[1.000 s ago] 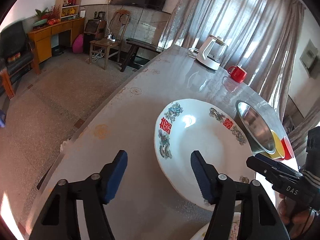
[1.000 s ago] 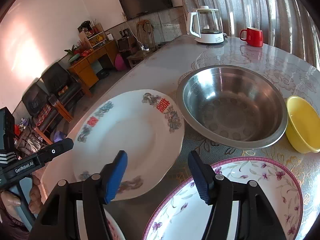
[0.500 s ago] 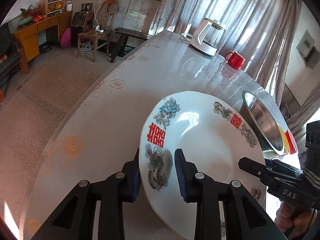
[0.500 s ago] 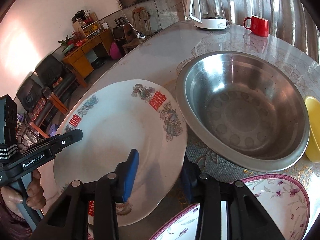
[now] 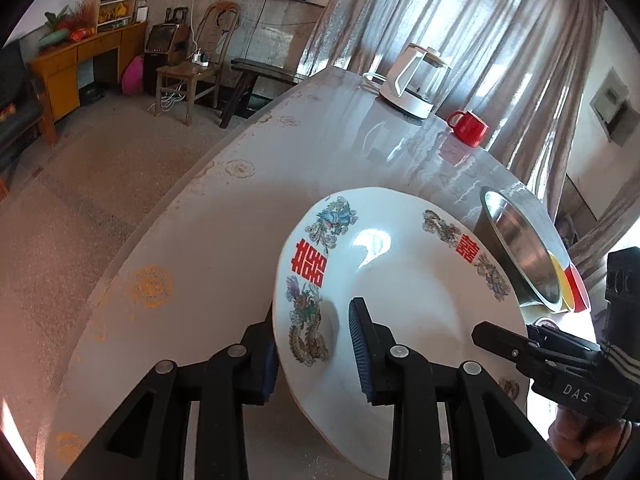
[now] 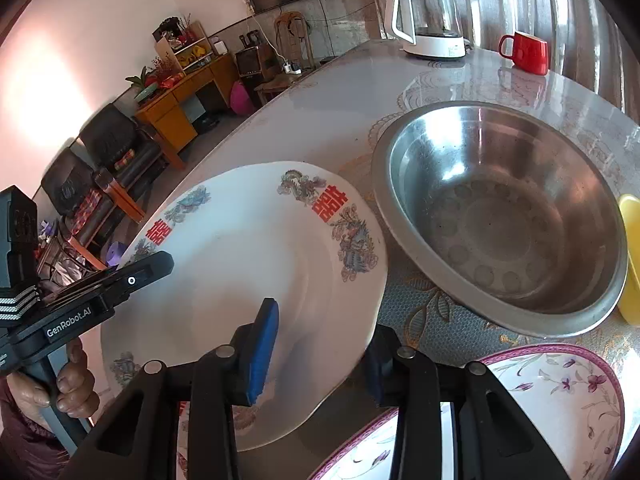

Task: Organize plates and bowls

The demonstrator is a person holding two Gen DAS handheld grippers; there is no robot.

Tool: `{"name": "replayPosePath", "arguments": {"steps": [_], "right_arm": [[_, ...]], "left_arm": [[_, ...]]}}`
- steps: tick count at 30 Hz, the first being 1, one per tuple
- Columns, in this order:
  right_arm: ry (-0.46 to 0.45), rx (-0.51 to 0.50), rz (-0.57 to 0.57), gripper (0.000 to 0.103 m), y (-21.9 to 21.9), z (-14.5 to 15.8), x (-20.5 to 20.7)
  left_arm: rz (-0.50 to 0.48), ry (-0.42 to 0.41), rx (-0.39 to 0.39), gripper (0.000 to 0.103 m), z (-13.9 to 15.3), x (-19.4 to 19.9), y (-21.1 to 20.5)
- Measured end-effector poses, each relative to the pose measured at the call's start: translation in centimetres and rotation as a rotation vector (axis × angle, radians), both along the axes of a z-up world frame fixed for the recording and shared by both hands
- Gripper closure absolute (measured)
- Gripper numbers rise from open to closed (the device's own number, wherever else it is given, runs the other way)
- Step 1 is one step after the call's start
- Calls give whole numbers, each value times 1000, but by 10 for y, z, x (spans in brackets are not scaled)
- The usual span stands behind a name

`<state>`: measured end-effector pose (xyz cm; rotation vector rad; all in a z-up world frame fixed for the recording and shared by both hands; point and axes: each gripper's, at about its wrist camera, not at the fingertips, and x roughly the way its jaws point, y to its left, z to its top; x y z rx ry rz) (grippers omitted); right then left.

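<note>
A large white plate with red characters and dragon prints [image 5: 408,280] is held tilted above the table. My left gripper [image 5: 312,348] is shut on its left rim. My right gripper [image 6: 320,348] is shut on its opposite rim; the plate also shows in the right wrist view [image 6: 248,256]. A steel bowl [image 6: 500,216] sits just to the right of the plate, with a yellow bowl [image 6: 630,260] beyond it. A pink-rimmed flowered plate [image 6: 540,408] lies under my right gripper. Another patterned plate's rim [image 6: 182,420] shows beneath the white plate.
A white kettle [image 5: 414,80] and a red mug [image 5: 470,128] stand at the far end of the glossy table [image 5: 224,240]. The table's left edge drops to the floor, with chairs and a wooden desk beyond.
Both grippers moved in and closed on opposite rims of the white plate. The plate has lifted and tilted off the table.
</note>
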<state>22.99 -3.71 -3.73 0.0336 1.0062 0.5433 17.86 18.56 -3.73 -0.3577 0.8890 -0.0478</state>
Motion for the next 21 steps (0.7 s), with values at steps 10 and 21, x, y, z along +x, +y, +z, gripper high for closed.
{"name": "replayPosePath", "arguments": {"steps": [10,21], "right_arm": [[13,-15,-13,66,1,-3,5],[-37,-26,9,68,-1,4,-16]], "left_arm": [[-17,-1,63,57,0,18,-12],[-45,-51,39,62,11,-13,-8]]}}
